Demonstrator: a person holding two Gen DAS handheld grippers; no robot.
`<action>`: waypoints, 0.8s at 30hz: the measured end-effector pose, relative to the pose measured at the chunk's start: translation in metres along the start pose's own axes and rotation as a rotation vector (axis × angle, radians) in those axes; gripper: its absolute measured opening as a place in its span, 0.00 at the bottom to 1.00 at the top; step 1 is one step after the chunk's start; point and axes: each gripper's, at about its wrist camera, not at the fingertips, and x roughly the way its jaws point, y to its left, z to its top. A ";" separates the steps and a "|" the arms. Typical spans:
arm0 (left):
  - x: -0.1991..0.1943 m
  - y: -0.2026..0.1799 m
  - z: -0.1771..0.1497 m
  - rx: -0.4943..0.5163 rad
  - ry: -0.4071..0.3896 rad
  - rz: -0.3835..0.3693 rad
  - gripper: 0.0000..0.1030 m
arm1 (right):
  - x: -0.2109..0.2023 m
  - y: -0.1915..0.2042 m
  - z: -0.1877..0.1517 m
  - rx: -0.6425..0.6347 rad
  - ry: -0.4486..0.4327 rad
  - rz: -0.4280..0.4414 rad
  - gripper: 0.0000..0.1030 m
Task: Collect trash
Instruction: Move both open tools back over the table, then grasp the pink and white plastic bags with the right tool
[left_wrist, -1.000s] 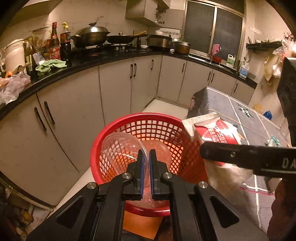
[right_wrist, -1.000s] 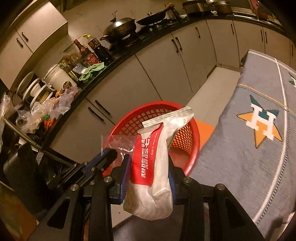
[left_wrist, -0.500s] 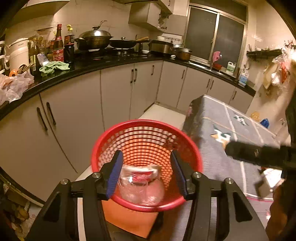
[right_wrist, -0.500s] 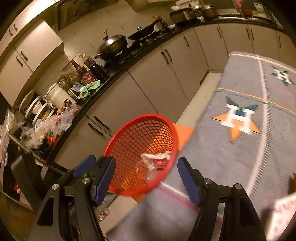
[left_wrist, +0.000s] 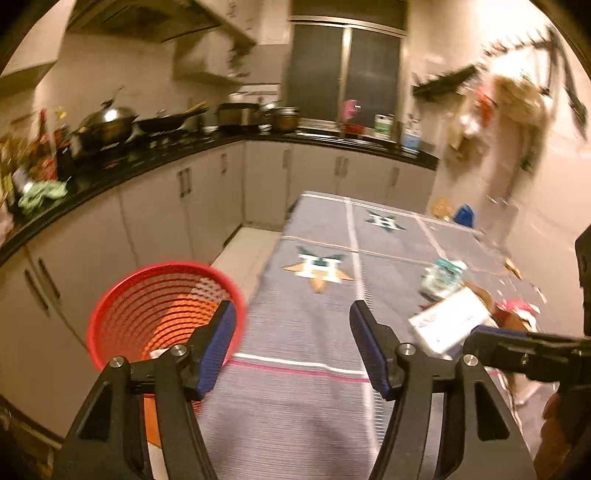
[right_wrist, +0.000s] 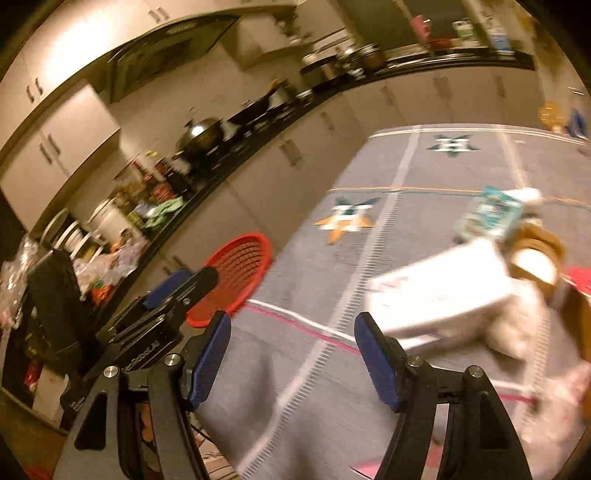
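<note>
Reaching for the next piece of trash on the bench.
Red basket (left_wrist: 162, 314) stands on the floor at far left, beside the bench (left_wrist: 306, 406); left tool (left_wrist: 290, 345) and right tool (right_wrist: 291, 356) both gape empty. White box (right_wrist: 443, 295) lies ahead-right of the right tool, the nearer one, its long axis slanting across the approach, with a teal packet (right_wrist: 495, 214) beyond.

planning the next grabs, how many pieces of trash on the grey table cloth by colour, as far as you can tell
white flat box: 1
teal and white crumpled packet: 1
red wrapper: 1
brown paper piece: 1
total: 4 that can be told apart; the pile is blurred, so more may be there
</note>
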 end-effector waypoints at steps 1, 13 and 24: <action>0.001 -0.012 -0.002 0.028 0.006 -0.014 0.62 | -0.010 -0.006 -0.005 0.000 -0.012 -0.010 0.72; 0.004 -0.086 -0.017 0.224 0.032 -0.144 0.77 | -0.113 -0.077 -0.049 0.095 -0.114 -0.174 0.72; 0.010 -0.103 -0.028 0.280 0.078 -0.205 0.78 | -0.113 -0.104 -0.075 0.131 -0.030 -0.291 0.72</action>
